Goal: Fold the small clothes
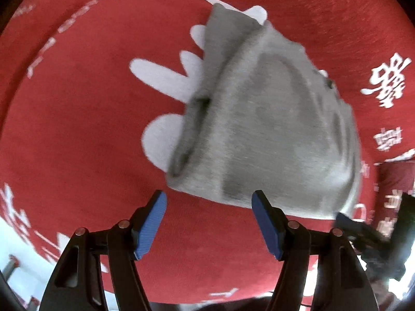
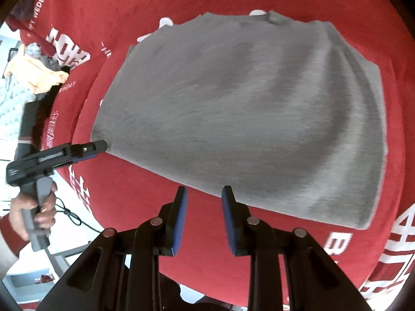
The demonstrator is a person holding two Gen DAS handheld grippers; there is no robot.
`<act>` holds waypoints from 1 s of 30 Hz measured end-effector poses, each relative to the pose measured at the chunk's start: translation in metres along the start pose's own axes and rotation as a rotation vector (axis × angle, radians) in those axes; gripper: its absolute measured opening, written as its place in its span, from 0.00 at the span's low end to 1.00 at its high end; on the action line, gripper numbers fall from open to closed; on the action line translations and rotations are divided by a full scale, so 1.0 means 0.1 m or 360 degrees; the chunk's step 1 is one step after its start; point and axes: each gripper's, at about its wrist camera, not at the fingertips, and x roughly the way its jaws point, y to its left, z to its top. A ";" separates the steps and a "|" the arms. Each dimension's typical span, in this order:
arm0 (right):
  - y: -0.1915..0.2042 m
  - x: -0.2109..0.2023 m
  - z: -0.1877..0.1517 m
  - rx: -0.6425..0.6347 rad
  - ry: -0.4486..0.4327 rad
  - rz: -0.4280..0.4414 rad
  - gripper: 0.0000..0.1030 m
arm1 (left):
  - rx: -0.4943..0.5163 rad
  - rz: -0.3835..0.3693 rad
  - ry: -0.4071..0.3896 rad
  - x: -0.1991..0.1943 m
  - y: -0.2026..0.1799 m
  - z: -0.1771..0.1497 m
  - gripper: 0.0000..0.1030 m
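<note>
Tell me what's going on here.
A person is folding a small grey garment on a red printed cloth, with a handheld gripper in each hand. The left gripper and the right gripper both hover open at the garment's near edge, with nothing between their blue pads. The garment lies partly folded and unheld.

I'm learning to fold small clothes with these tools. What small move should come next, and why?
Probably lower both tools onto the near edge of the grey garment. The left tool and right tool are open with nothing between their pads, and the garment lies on the red cloth.
</note>
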 end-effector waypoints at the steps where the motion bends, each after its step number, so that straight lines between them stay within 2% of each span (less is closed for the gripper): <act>1: 0.04 0.05 0.01 0.0013 -0.0003 -0.0025 0.29 | -0.0006 -0.0023 0.0012 0.00 -0.01 0.05 0.68; 4: 0.07 0.17 0.02 0.0076 -0.0003 -0.0078 0.29 | 0.0014 -0.0075 0.0045 0.04 -0.02 0.06 0.68; 10: -0.03 0.32 0.00 0.0219 0.0055 -0.0075 0.29 | 0.0082 -0.0122 0.0082 0.04 -0.12 0.09 0.68; 19: 0.01 0.35 0.03 0.0206 0.0099 -0.0106 0.34 | 0.0059 -0.0223 0.0102 0.08 -0.10 0.11 0.68; 24: -0.03 0.36 0.06 0.0257 0.0104 -0.0073 0.34 | -0.0103 -0.0429 0.0109 0.17 -0.01 0.09 0.68; 30: -0.03 0.37 0.06 0.0224 0.0105 -0.0063 0.36 | -0.0154 -0.0580 0.0073 0.24 -0.04 0.05 0.68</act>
